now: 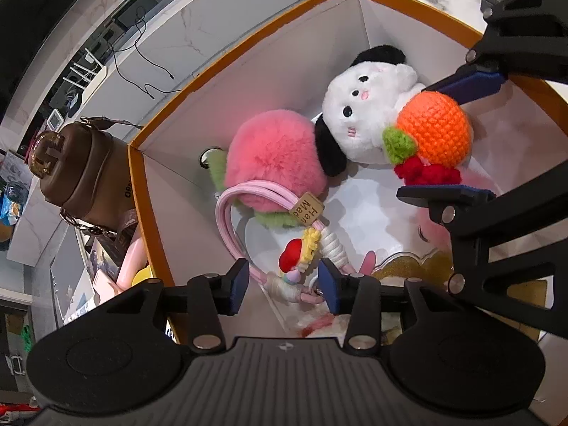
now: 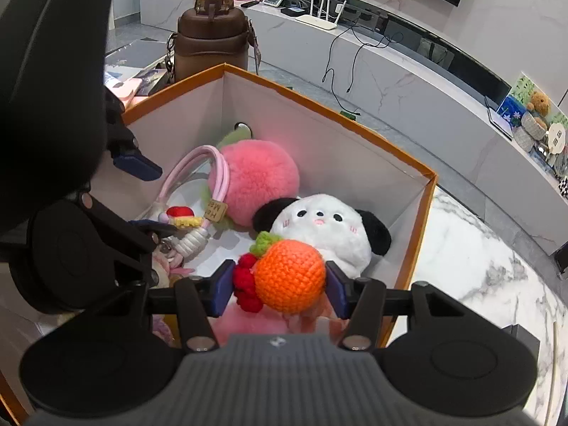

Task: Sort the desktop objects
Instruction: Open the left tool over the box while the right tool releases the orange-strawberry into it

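Closest to the right wrist camera, the right gripper (image 2: 280, 285) was clamped on a crocheted orange (image 2: 289, 277), with both blue pads pressed against its sides and a small red knitted piece hanging at its left. It held the orange low inside the orange-rimmed box (image 2: 431, 174), just in front of the panda plush (image 2: 330, 227).

In the left wrist view, the left gripper (image 1: 282, 282) had its jaws apart around the charm end of a pink corded strap (image 1: 248, 191). The charms (image 1: 298, 252) lay between the pads, but I could not see the pads pressing on them, so I judged this as a release, or a grip not yet made.

For the progress, much seemed already done. The box already contained the panda plush, a pink fluffy peach (image 1: 273, 156), the strap, and some more soft pink things near the front wall, partly hidden.

What was left, in my judgement: the orange was not yet set down, and the strap was perhaps not fully let go. Outside the box, a brown bottle (image 2: 213, 39) and some flat pink and printed items (image 2: 135, 85) beside it stood on the desk; whether they belonged to the sorting, I could not tell.
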Demonstrator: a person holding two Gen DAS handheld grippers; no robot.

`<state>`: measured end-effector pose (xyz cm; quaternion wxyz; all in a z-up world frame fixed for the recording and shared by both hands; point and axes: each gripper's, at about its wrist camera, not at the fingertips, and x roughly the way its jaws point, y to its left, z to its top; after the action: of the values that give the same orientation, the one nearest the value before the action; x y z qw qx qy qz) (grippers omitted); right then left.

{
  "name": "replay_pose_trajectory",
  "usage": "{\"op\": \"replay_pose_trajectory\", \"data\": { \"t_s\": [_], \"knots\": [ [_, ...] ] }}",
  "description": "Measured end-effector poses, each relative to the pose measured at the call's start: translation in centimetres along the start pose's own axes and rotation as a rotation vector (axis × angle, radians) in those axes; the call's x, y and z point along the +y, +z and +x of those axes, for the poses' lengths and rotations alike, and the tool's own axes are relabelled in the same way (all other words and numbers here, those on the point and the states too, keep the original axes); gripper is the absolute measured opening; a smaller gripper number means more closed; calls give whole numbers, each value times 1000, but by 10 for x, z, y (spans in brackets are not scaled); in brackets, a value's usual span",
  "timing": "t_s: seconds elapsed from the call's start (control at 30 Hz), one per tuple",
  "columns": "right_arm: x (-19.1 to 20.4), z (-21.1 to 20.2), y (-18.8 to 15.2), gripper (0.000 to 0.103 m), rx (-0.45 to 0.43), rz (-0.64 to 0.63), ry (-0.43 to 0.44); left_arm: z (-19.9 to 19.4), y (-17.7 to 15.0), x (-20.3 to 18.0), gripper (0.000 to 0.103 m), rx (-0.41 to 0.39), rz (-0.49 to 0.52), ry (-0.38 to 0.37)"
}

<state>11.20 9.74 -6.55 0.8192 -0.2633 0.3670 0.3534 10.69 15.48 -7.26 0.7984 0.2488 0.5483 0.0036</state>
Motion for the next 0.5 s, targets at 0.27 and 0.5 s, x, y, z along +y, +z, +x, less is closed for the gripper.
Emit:
{"op": "replay_pose_trajectory", "data": {
  "t_s": [0.27,0.5],
  "knots": [
    [3,1,0,65,-2,-28,-26,3,-1,-15,82,17,78,64],
    [-1,-8,2,73,-35,-12,-15,-1,-2,-19,82,6,113,108]
  ]
}}
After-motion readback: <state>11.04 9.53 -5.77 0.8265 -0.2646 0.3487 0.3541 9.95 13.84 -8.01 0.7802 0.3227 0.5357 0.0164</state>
